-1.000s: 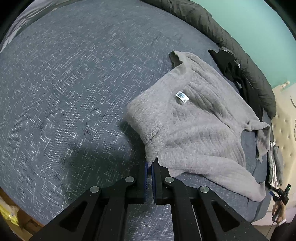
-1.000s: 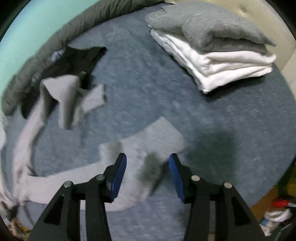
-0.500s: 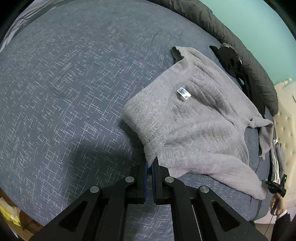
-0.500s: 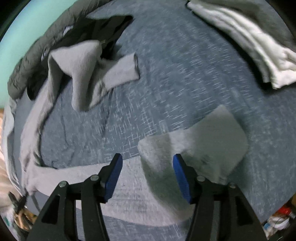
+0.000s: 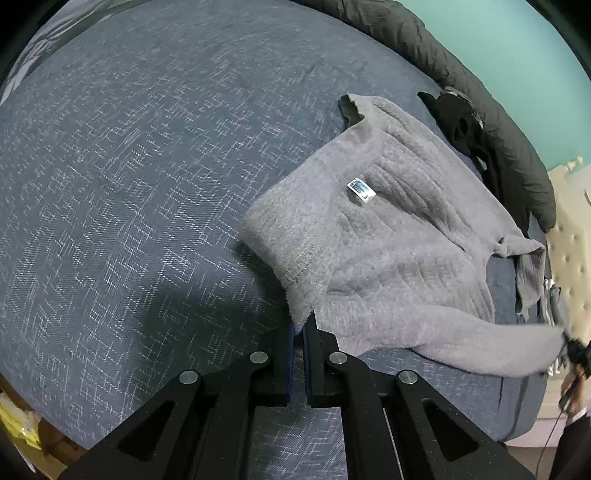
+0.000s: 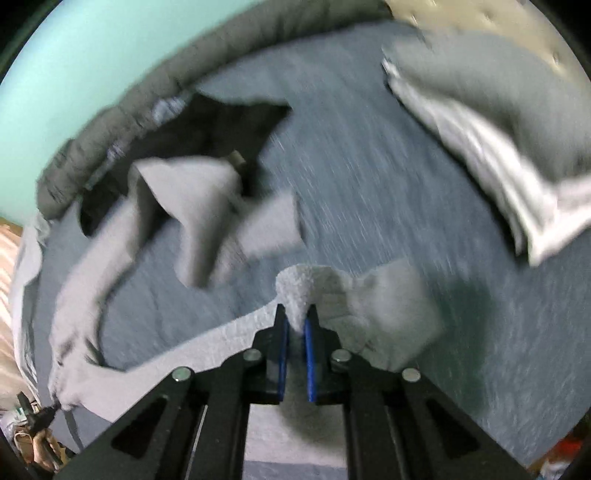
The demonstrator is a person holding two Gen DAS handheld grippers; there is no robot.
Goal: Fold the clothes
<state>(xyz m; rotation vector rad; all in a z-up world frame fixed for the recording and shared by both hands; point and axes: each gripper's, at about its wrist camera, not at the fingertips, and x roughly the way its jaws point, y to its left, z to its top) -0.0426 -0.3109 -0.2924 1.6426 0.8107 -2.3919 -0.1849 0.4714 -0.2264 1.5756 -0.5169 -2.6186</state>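
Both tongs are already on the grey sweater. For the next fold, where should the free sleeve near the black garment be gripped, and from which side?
Judging by how it lies, take the free sleeve at its cuff end, coming from the bare bedspread side. The cuff lies flat, its edge exposed there, while the black garment crowds the far side. Left tongs and right tongs both pinch the grey sweater.

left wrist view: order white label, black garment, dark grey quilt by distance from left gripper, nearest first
From the left gripper, shut on the grey sweater:
1. White label, on the sweater, ahead and slightly right.
2. Black garment, beyond the sweater, upper right.
3. Dark grey quilt, along the bed's far edge.
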